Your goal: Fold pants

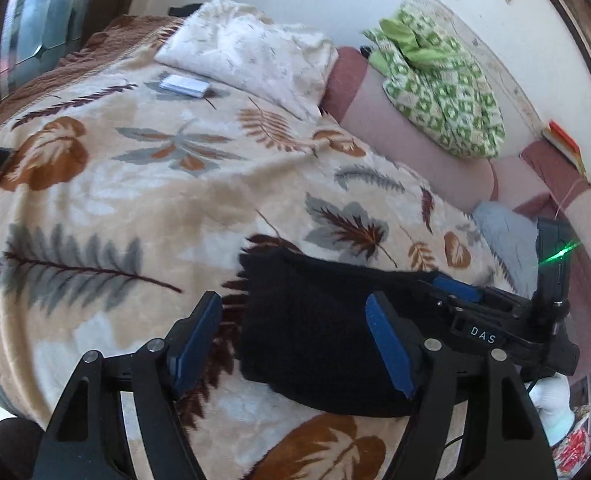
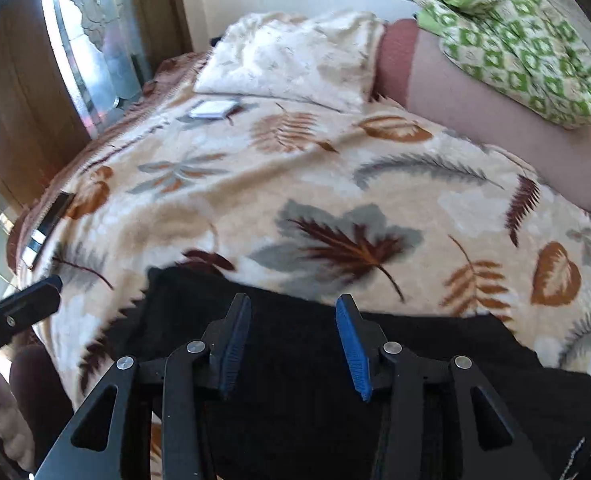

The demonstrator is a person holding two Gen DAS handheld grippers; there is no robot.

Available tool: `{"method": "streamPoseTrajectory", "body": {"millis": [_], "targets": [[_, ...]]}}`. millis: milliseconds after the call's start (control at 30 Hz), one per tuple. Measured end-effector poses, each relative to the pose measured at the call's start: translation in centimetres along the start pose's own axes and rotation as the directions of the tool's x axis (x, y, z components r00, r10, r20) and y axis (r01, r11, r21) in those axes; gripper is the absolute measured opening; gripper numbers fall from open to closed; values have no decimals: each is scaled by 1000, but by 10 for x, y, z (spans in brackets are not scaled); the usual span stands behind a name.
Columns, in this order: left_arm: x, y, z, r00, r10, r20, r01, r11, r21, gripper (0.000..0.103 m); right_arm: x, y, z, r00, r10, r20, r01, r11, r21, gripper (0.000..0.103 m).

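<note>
1. Black linkage arms and blue-padded fingers fill the near edge of both wrist views; the left gripper has its jaws standing wide apart with nothing pressed between the pads.
2. Folded into a dark, compact block, the black pants lie on the near part of the blanket, close to its near edge.
3. In the left wrist view the pants lie under and beyond the gap between the fingers: the left finger is over bare blanket just left of the pants' left edge, and the right finger is over the dark cloth. Whether either pad touches the cloth cannot be told.
4. The right gripper has its jaws moderately apart and empty; both fingers hang over the pants, which spread across the near part of that view, with the far edge of the cloth just beyond the fingertips.
5. From the left wrist view the right gripper appears at the right end of the pants, its blue pads over the cloth, a green light glowing on its body.
6. The blanket is cream with brown, rust and grey leaves.
7. Far off, a cream pillow lies at the head of the bed, with a small white flat thing on the blanket just in front of it.
8. To the far right a green-and-white patterned cloth rests on a pink bolster along the wall.
9. No containers can be made out.
</note>
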State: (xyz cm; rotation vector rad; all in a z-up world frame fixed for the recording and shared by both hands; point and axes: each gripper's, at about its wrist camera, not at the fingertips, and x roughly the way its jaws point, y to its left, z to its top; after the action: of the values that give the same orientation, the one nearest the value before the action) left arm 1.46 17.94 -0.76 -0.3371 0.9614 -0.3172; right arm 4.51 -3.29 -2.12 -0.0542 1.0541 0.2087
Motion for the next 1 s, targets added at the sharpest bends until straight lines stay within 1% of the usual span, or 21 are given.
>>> {"method": "streamPoseTrajectory", "body": {"millis": [67,100,167,267,333,400,467,533,633,733,833,900,967,1000], "targets": [[21,-13,-9,998,2,-57,0,999,48,74,2,-29,-23,998,-60,-25,60,997,37,49],[31,-18,-15,996,27,-81,-21,997,74,74,-2,-49,-40,996,-77,-39,80,994,73,49],[46,-19,-25,989,89,-118,-76,992,103,74,-10,-84,-66,994,-85,-64,94,984,150,49],[46,-15,-31,983,148,-111,-133,983,129,74,-29,-137,-104,990,-109,-91,129,956,265,50],[45,-9,-29,979,155,-131,-140,983,116,76,-44,-165,-124,990,-110,-90,134,934,332,49],[45,0,-28,977,143,-155,-131,988,87,76,-65,-193,-142,982,-167,-83,186,901,392,49],[43,1,-28,978,141,-157,-129,988,85,76,-81,-212,-153,978,-196,-70,207,874,439,49],[43,-3,-29,974,162,-157,-148,984,100,76,-93,-225,-160,974,-218,-57,219,853,474,49],[40,-10,-31,969,198,-150,-184,978,102,76,-100,-230,-162,968,-245,-50,239,848,472,51],[25,-28,-31,983,151,-106,-138,983,118,76,-95,-225,-160,966,-250,-60,251,867,430,51],[15,-53,-30,990,118,-75,-103,978,180,76,-92,-219,-154,959,-276,-65,280,886,370,51],[13,-65,-31,992,105,-74,-88,975,205,76,-105,-227,-156,962,-270,-40,263,881,393,51],[10,-70,-32,993,91,-69,-75,976,206,76,-125,-246,-162,973,-232,13,200,863,465,51],[10,-71,-32,994,83,-70,-67,978,199,76,-136,-259,-167,978,-205,39,157,846,509,51]]}}
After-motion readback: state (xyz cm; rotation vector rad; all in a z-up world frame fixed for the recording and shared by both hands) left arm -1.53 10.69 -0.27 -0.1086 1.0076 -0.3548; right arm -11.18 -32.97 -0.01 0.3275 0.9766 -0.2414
